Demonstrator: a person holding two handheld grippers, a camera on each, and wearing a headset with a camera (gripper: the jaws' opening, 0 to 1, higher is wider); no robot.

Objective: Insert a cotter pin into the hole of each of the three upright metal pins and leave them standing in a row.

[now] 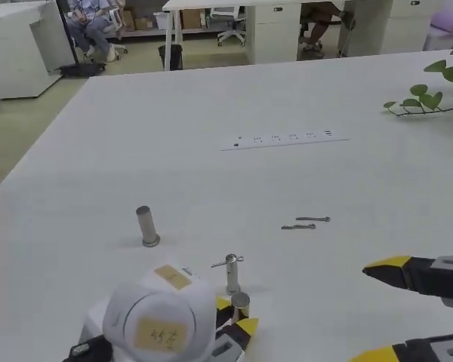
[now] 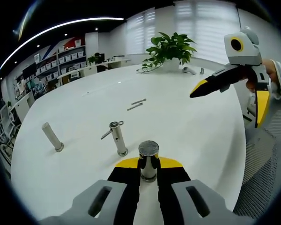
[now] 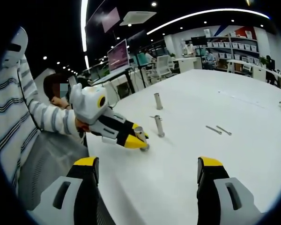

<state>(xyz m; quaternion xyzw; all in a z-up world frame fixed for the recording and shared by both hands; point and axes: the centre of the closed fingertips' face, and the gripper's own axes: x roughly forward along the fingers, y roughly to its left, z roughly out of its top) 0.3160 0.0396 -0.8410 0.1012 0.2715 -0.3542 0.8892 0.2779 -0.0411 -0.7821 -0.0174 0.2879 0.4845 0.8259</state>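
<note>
- White workbench [image 1: 211, 98] in an open office is used as the work surface; a power strip [image 1: 285, 139] lies on it well behind the fitted metal pin.
- Three metal pins are counted, all upright: the fitted metal pin [image 1: 232, 277]; a bare metal pin [image 1: 146, 226] to the left of it and further back; a near metal pin [image 1: 240, 304] just in front of it.
- Three cotter pins are counted: the inserted cotter pin [image 1: 226, 262], passed through the top of the fitted metal pin, and two loose cotter pins [image 1: 312, 219], laid side by side to the right of it.
- The left gripper [image 2: 148, 171] is closed on the near metal pin, low on its shaft, so it is held standing.
- The right gripper [image 3: 148, 164] is held to the right of the fitted metal pin, with jaws wide apart and nothing between them.
- The second insertion is judged to be in hand: one pin is done, two are left.
- For the next move, one loose cotter pin should be pinched by the right gripper. Care is needed, because the wire is thin and lies flat. It must then be lined up with the hole of the held pin, which cannot be made out.
</note>
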